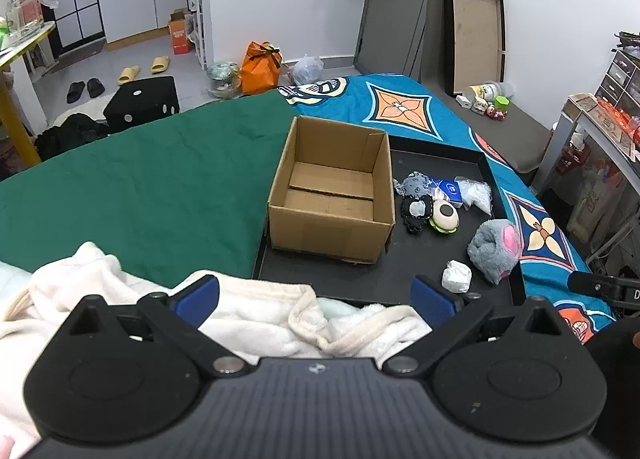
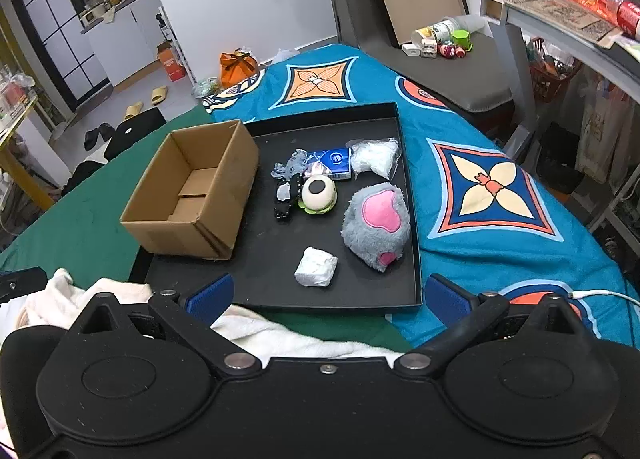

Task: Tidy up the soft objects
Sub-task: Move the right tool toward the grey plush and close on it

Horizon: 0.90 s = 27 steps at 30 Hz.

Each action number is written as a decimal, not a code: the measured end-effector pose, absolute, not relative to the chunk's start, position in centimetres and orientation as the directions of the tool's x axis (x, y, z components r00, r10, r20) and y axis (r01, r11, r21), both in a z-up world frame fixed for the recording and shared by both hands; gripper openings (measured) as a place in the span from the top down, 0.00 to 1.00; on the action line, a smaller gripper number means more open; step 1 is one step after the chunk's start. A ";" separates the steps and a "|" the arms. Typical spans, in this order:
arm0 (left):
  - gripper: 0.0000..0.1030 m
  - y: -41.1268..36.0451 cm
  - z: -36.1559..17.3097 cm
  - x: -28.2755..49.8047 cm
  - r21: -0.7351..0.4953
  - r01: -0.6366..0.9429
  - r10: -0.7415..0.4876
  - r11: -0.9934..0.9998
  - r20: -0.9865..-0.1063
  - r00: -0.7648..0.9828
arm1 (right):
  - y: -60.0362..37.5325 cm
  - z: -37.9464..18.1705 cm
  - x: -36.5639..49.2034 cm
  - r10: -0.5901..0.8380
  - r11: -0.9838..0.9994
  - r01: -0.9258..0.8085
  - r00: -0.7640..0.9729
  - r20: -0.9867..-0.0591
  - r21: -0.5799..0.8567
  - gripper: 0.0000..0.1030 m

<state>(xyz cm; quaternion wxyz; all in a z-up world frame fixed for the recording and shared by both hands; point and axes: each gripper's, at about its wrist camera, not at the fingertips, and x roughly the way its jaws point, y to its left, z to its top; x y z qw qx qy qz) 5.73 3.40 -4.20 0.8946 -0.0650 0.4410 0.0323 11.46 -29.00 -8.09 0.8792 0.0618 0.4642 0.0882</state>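
Nothing was picked up yet: both the left gripper (image 1: pixel 316 295) and right gripper (image 2: pixel 328 295) were wide apart, the soft toys (image 2: pixel 376 223) lay mid-frame beside the empty box (image 2: pixel 192 187), so grabbing one came next

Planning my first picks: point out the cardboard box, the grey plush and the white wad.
Box (image 2: pixel 192 225), right wrist view, on its near outer wall.
Grey plush (image 2: pixel 354 223), right wrist view, on the grey fur left of the pink patch.
White wad (image 2: pixel 316 267), right wrist view, on its middle.

Grey plush paw (image 2: pixel 376 223) is lying pink-pad-up in the black tray (image 2: pixel 414 259), cream-and-green plushie (image 2: pixel 318 191) sitting beside the empty cardboard box (image 2: pixel 192 191).
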 end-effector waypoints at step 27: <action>0.26 5.9 -10.3 15.2 -0.053 -0.177 0.050 0.983 -0.846 0.531 | -31.2 -15.4 19.8 0.234 0.962 0.002 0.505 -0.831 0.272 0.11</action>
